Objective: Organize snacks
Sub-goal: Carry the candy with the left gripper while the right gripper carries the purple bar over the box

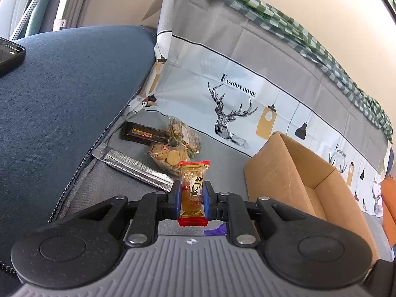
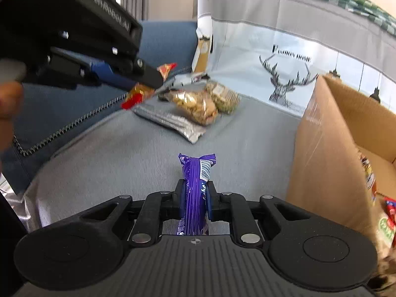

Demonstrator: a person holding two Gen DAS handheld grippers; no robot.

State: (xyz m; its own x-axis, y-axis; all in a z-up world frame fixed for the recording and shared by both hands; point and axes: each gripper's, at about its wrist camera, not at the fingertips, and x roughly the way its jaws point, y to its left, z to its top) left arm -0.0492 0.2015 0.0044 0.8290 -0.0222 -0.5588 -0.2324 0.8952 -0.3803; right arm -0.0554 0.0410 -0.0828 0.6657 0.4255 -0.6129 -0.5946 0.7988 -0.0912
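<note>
My left gripper (image 1: 192, 188) is shut on a gold snack packet with red ends (image 1: 192, 185), held above the grey sofa seat. It also shows in the right wrist view (image 2: 146, 87), at upper left. My right gripper (image 2: 195, 193) is shut on a purple snack bar (image 2: 195, 185), held above the seat beside the open cardboard box (image 2: 319, 148). The box (image 1: 284, 173) stands to the right in the left wrist view. On the seat lie a silver packet (image 1: 133, 167), a clear biscuit bag (image 1: 170, 159), a green-brown snack bag (image 1: 183, 133) and a black bar (image 1: 143, 133).
Several snacks lie inside the box (image 2: 386, 212) at right. A printed deer cushion (image 1: 235, 94) backs the seat. A blue armrest (image 1: 61, 94) with a phone (image 1: 10, 54) rises on the left. An orange object (image 1: 389, 198) sits at far right.
</note>
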